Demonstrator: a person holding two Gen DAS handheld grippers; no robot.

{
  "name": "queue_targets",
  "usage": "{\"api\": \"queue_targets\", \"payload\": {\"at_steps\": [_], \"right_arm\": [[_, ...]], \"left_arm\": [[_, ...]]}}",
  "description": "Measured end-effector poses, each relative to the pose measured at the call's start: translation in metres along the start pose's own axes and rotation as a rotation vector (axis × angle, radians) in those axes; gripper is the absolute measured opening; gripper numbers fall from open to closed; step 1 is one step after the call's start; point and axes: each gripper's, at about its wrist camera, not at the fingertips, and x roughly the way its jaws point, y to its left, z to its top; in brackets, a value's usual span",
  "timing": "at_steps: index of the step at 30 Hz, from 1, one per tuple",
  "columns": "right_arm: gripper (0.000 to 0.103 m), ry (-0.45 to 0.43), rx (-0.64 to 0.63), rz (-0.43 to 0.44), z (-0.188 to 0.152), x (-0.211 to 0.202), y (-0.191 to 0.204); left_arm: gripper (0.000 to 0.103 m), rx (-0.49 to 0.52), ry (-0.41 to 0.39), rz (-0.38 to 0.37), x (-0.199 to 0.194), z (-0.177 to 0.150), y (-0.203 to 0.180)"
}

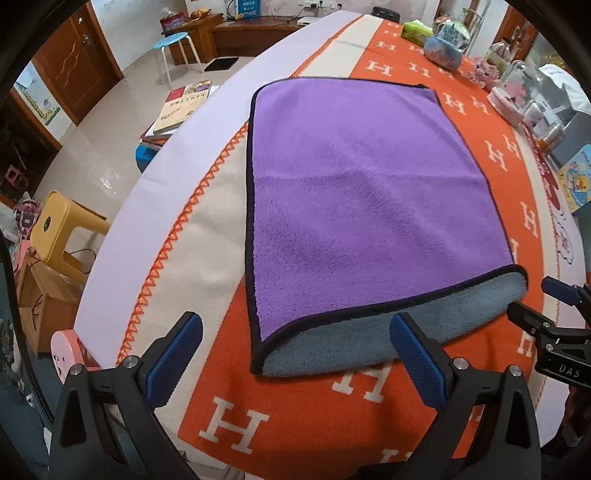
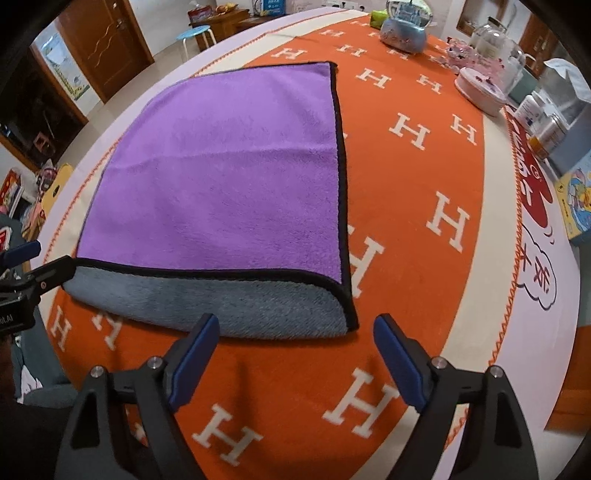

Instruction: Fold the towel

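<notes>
The towel lies flat on the counter, on the orange cloth patterned with white H letters. It is folded over once: the purple face is on top, bound with a dark edge, and a strip of the grey underside shows along the near edge, facing both pairs of tongs. The left tongs are released, blue pads spread wide and empty, hovering just short of the towel's near-left corner; the right pad sits in front of the grey strip. The right tongs are likewise spread apart and grasping nothing, close to the near-right corner, which falls between the two pads from this view. Whether either pair touches the fabric cannot be told. A snow globe and a pink tin stand well apart at the counter's far side.
</notes>
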Motion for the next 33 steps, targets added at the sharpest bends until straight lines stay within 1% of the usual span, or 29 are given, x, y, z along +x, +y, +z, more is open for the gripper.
{"api": "queue_targets", "payload": {"at_steps": [4,6,10,14,16,18,24,26,28,30,33], "right_arm": [[0.077,0.017,-0.022,0.015,0.002,0.012,-0.005],[0.072,0.016,-0.034,0.02,0.003,0.016,-0.006],[0.07,0.025,-0.041,0.038,0.005,0.021,-0.008],[0.066,0.027,-0.044,0.046,0.005,0.023,-0.009],[0.062,0.026,-0.044,0.045,0.005,0.023,-0.009],[0.058,0.021,-0.04,0.044,0.004,0.021,-0.009],[0.044,0.004,-0.033,0.029,0.003,0.016,-0.014],[0.043,-0.001,-0.029,0.03,0.003,0.014,-0.015],[0.042,-0.011,-0.029,0.03,0.003,0.012,-0.016],[0.04,-0.021,-0.034,0.027,0.003,0.011,-0.016],[0.04,-0.031,-0.039,0.024,0.003,0.009,-0.016]], "left_arm": [[0.101,-0.016,0.024,-0.008,0.013,0.004,0.002],[0.1,-0.025,0.033,-0.025,0.019,0.005,0.003],[0.097,-0.027,0.048,-0.046,0.028,0.005,0.003],[0.094,-0.033,0.066,-0.064,0.034,0.003,-0.002],[0.09,-0.03,0.074,-0.066,0.036,0.003,-0.005],[0.083,-0.026,0.082,-0.068,0.036,0.002,-0.006],[0.071,-0.011,0.093,-0.062,0.038,0.001,-0.015],[0.067,-0.009,0.091,-0.058,0.038,0.002,-0.018],[0.063,-0.008,0.088,-0.056,0.034,-0.004,-0.013],[0.055,-0.009,0.089,-0.055,0.032,-0.006,-0.011],[0.047,-0.011,0.089,-0.051,0.031,-0.007,-0.01]]}}
